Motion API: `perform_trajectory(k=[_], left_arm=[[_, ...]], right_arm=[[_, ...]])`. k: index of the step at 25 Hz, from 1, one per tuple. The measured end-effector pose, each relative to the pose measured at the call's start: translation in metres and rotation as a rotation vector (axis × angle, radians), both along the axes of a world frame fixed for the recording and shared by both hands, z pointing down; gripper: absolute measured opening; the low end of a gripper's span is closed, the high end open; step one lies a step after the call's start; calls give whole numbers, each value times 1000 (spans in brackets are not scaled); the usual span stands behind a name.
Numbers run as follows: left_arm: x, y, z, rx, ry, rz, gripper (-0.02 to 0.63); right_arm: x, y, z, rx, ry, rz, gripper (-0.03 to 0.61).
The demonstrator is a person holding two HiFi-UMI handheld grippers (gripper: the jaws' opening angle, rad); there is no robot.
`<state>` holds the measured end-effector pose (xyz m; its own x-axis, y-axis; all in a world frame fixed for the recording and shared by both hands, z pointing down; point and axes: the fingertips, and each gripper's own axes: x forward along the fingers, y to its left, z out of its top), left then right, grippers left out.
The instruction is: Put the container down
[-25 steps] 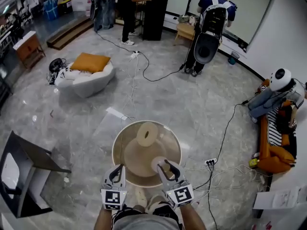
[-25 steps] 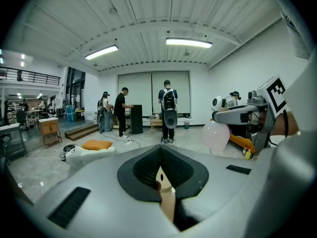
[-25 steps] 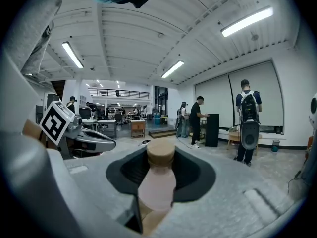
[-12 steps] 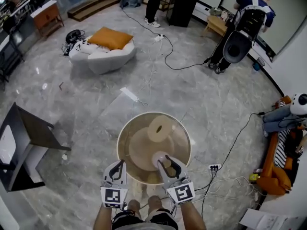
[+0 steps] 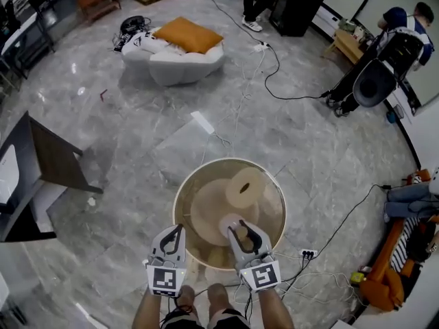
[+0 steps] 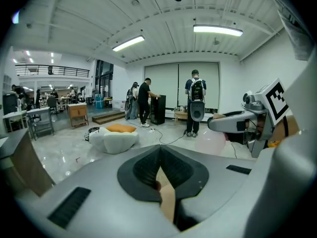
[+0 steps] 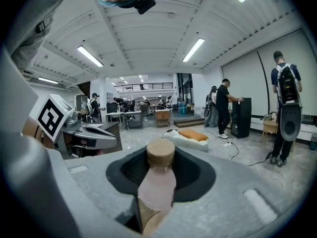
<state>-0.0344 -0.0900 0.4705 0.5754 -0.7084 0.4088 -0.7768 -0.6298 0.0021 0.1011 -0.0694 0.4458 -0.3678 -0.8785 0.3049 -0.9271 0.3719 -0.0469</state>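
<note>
A pale pink container (image 5: 233, 225) with a tan cap (image 7: 160, 152) stands upright between the jaws of my right gripper (image 5: 241, 233), which is shut on it above the near part of the round tan table (image 5: 180, 204). In the right gripper view the container's body (image 7: 157, 185) fills the gap between the dark pads. My left gripper (image 5: 170, 235) hovers at the table's near left edge, its jaws shut with nothing held. In the left gripper view the closed left gripper (image 6: 161, 170) points into the room, and the container (image 6: 210, 142) shows at the right.
A tan roll (image 5: 245, 187) lies on the table's far right. On the floor are a white beanbag with an orange cushion (image 5: 182, 50), cables and a power strip (image 5: 306, 254). A dark desk (image 5: 41, 163) stands at the left. People (image 5: 384, 67) stand far right.
The head view has swung, so the room has slid down and to the right. Both grippers keep their place at the table's near edge, and the right one still holds the container.
</note>
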Motion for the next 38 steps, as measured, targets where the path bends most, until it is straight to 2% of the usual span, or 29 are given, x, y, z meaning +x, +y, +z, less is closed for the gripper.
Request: perform_trajectory(k=[5,14,19,24,29,38], left_arm=[[-11,-9,32,7,-24,-24,18],[-15,-27,85,-8,-17,-57,18],[-18,-36,115,-64,25,-110,18],[-26,-41,153,-52,-10,-84,18],[-30,-43,186,-144,38,-146,17],[-41,-43,243,-176,36,-144,18]], right_arm=[[-12,-16,32,0,-6,-45,132],[-28,-42,91,-32,8,-109,131],[-35,-53,128,-56,13,-122,132],[-41,-60,166,-78,17,-133,132],[-48,-68,202,-93,32,-149,132],[-63,-69,263,-128,38,-159,132]])
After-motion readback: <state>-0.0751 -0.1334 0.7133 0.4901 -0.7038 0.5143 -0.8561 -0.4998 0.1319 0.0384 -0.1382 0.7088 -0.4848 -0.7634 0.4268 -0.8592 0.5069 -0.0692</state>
